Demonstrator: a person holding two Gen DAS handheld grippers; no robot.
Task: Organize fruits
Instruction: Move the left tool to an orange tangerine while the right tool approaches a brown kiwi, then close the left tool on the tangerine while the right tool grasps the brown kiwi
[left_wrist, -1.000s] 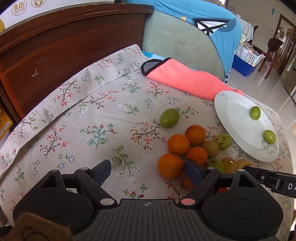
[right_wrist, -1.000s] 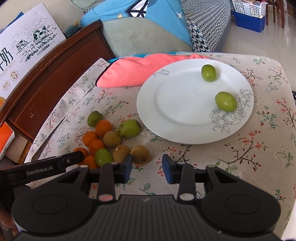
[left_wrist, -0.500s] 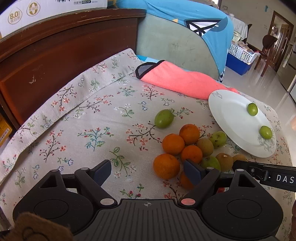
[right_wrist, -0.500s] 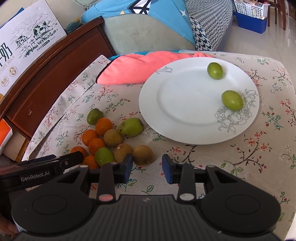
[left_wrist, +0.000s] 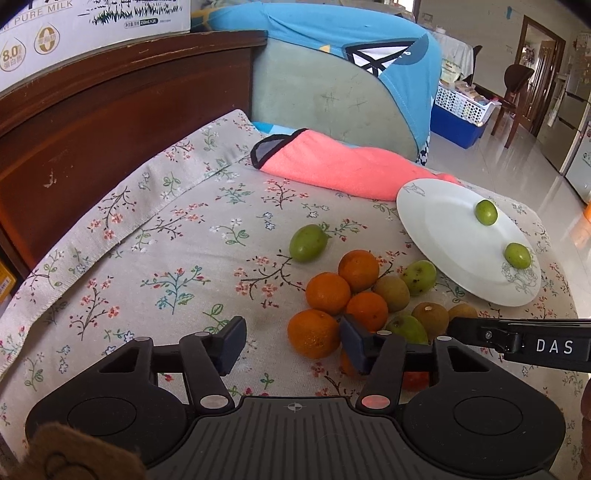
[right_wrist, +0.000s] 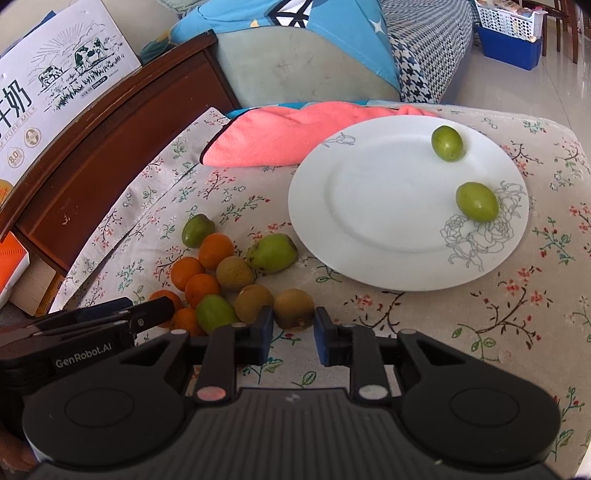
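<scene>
Small oranges, green fruits and brown fruits lie in a pile on the flowered cloth (left_wrist: 177, 229). A white plate (right_wrist: 369, 206) to the right holds two green fruits (right_wrist: 476, 202) (right_wrist: 447, 143). My left gripper (left_wrist: 291, 341) is closing. The nearest orange (left_wrist: 313, 338) sits between its jaws beside the right pad, and the left pad is clear of it. My right gripper (right_wrist: 293, 328) is shut on a brown fruit (right_wrist: 293, 306) at the pile's near right edge. One finger of the right gripper (left_wrist: 476, 328) reaches in from the right in the left wrist view.
A pink towel (left_wrist: 351, 173) lies behind the plate, against a cushioned seat back (left_wrist: 332, 99). A dark wooden board (left_wrist: 110, 110) with a milk carton (right_wrist: 55, 96) on it borders the cloth on the left. One green fruit (left_wrist: 308, 243) lies apart from the pile.
The left jaws have narrowed around the nearest orange. The right jaws have drawn in onto the brown fruit. Neither hand has shifted much.
</scene>
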